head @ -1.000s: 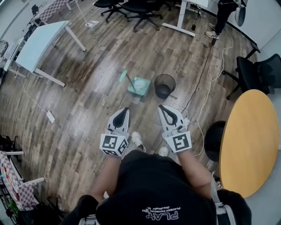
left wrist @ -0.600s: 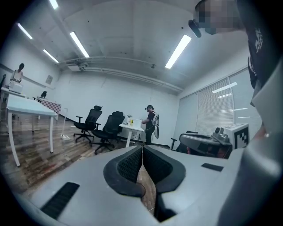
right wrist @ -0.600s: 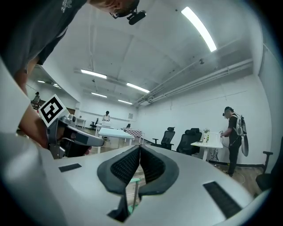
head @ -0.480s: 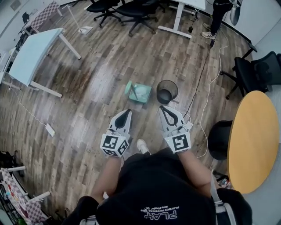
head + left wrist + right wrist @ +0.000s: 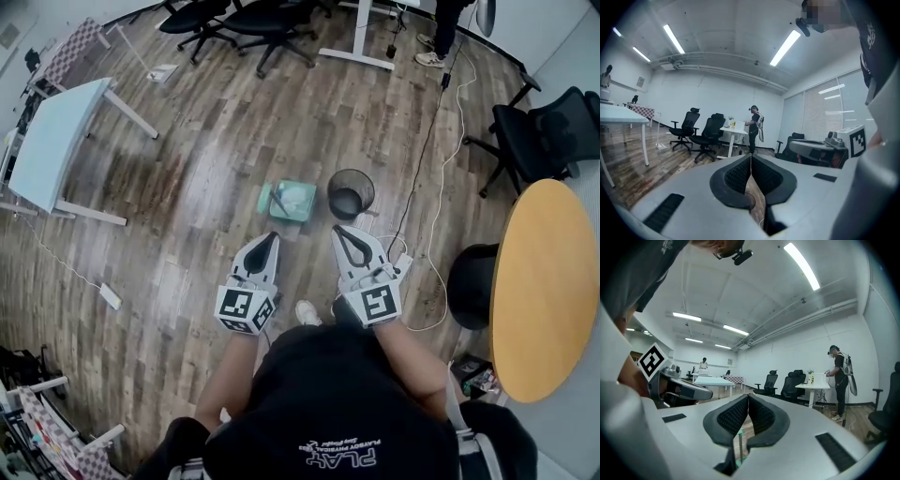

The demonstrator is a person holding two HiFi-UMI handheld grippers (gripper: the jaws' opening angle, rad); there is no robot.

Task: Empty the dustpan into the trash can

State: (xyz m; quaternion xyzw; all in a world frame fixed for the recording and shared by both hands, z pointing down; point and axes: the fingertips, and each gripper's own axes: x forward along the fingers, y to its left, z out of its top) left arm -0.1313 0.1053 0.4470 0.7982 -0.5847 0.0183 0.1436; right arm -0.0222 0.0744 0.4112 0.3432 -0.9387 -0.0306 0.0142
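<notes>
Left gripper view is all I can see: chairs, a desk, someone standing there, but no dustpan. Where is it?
Observer: In the head view the green dustpan lies on the wood floor just ahead of you. Nothing is holding it.
Operator: And the trash can?
Observer: The black trash can stands upright close beside the dustpan, on its right in that view.
Operator: Is the other gripper carrying anything?
Observer: No. The right gripper view shows the right gripper with its jaws together at the tips and nothing gripped.
</notes>
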